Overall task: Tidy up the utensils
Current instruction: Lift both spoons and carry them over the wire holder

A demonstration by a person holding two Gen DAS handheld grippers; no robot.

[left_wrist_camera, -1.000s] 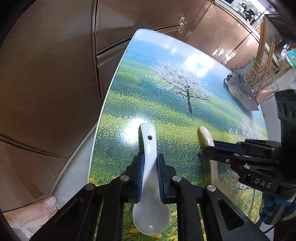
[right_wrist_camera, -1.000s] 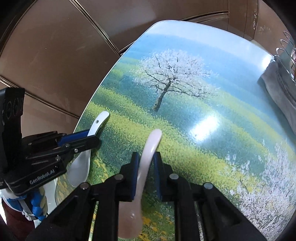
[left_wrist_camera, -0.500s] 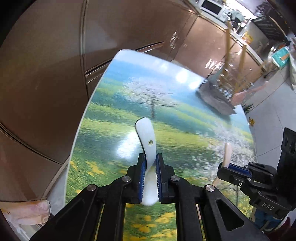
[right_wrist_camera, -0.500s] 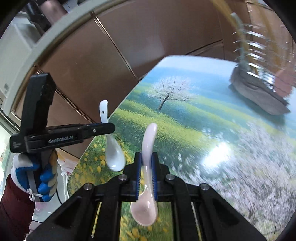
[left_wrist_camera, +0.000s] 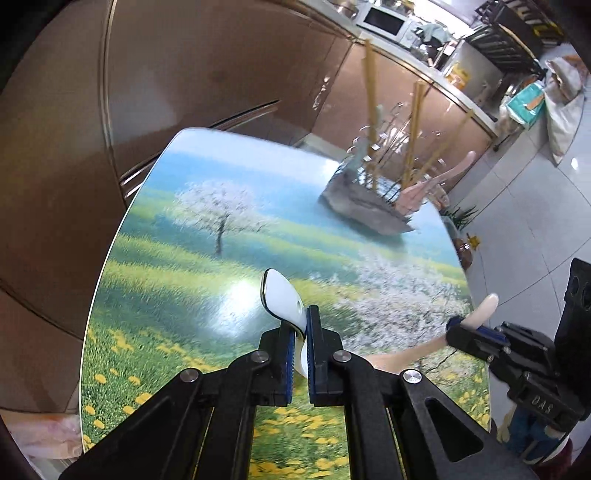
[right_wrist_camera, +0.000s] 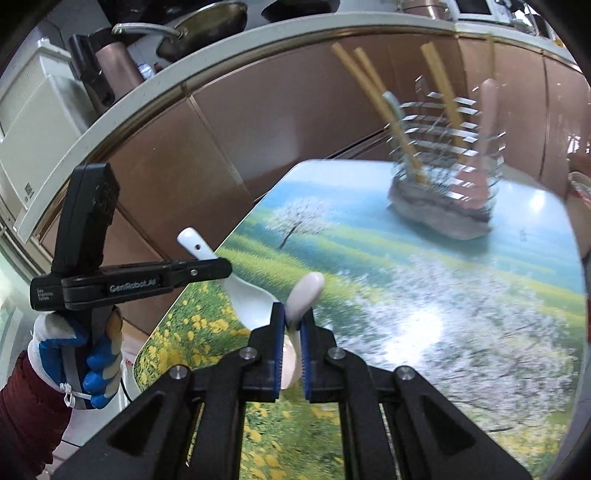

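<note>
My left gripper (left_wrist_camera: 300, 345) is shut on a white ceramic spoon (left_wrist_camera: 282, 297), held above the table with its handle pointing away from me. In the right wrist view that left gripper (right_wrist_camera: 218, 266) and its white spoon (right_wrist_camera: 243, 295) hang at the left. My right gripper (right_wrist_camera: 291, 350) is shut on a pale pink spoon (right_wrist_camera: 304, 295), also lifted clear of the table. The left wrist view shows the right gripper (left_wrist_camera: 456, 334) with the pink spoon (left_wrist_camera: 480, 314) at the right. A wire utensil rack (right_wrist_camera: 443, 147) on a grey cloth stands at the table's far end, holding chopsticks and a pink spoon.
The table (left_wrist_camera: 177, 280) has a glossy top printed with a meadow and blossoming trees. Brown cabinet fronts (left_wrist_camera: 207, 74) run behind it. A gloved hand (right_wrist_camera: 81, 354) holds the left gripper. A pan (right_wrist_camera: 207, 26) and a microwave (left_wrist_camera: 384, 18) sit on the counter beyond.
Both grippers rose from the tabletop with their spoons, which now hang in the air. Both views tilted up, bringing the rack and counter into sight.
</note>
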